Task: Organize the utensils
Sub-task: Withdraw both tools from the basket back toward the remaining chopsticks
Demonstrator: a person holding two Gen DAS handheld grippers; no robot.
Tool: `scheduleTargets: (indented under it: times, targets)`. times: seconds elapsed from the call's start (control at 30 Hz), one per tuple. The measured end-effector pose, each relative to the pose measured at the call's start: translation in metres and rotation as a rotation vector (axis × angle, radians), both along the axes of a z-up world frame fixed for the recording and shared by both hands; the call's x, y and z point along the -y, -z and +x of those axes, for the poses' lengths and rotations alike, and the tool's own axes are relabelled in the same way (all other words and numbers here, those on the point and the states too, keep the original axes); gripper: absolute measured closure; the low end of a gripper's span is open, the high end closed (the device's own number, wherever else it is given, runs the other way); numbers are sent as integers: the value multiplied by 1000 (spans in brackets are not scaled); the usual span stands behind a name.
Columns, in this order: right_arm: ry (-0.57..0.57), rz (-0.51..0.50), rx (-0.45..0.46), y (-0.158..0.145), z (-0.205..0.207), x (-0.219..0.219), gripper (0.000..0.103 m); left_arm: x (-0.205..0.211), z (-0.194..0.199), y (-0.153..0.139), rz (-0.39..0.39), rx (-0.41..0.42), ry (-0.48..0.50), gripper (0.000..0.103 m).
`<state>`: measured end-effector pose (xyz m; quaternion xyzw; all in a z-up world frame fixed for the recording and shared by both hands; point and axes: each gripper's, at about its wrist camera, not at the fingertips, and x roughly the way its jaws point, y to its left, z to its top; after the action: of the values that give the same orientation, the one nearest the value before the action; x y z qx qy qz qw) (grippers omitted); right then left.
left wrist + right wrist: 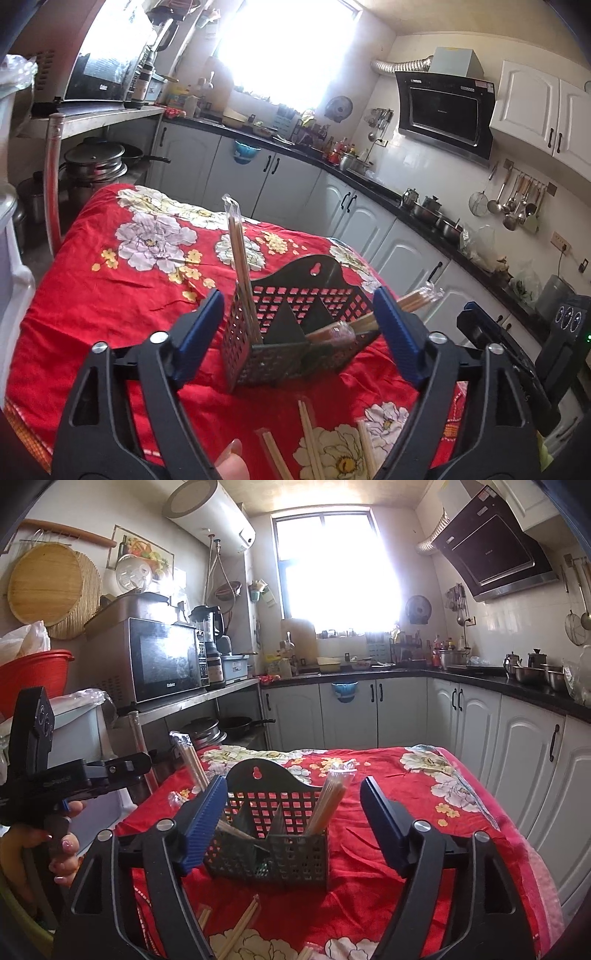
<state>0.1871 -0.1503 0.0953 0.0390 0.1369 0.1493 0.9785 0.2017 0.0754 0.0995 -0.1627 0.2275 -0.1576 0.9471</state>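
A black perforated utensil holder (pixel 295 332) (pixel 273 838) with three compartments stands on the red floral tablecloth (pixel 122 288). Wrapped chopstick packs stand in it: one upright at its left end (pixel 240 258), another leaning out at its right end (pixel 402 306) (pixel 330 797). A left pack (pixel 192 760) also shows in the right wrist view. Loose chopsticks (pixel 310 439) (pixel 240 930) lie on the cloth in front of the holder. My left gripper (pixel 299 328) is open and empty, just before the holder. My right gripper (pixel 293 819) is open and empty, facing the holder.
White cabinets under a black counter (pixel 369 181) run behind and to the right of the table. A steel shelf with a microwave (pixel 162 661) and pots below stands to the left. The other gripper's body (pixel 55 775) is at the left, beside a red bucket (pixel 37 675).
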Motion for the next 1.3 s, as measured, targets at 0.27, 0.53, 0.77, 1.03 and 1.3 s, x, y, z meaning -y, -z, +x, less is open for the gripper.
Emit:
scheduleTargets:
  times: [0.27,0.53,0.77,1.03,1.3]
  targets:
    - [-10,-17,7,4,-18,-1,21,4,-16,6,-7,-5,8,11]
    - [-15,-28,-5,9,-31,0,18,5,-28,16,-10,-27,3,11]
    - [-20,-34,-32,18,-40,1,18,5,-37,24,-12,-49,-1,11]
    - [-20,-57,-66,27,-48,4,17,4,-44,36,-3,-80,-7,11]
    - [-22,-81,-132,42,-50,7,17,8,-46,49,25,-120,-4,11]
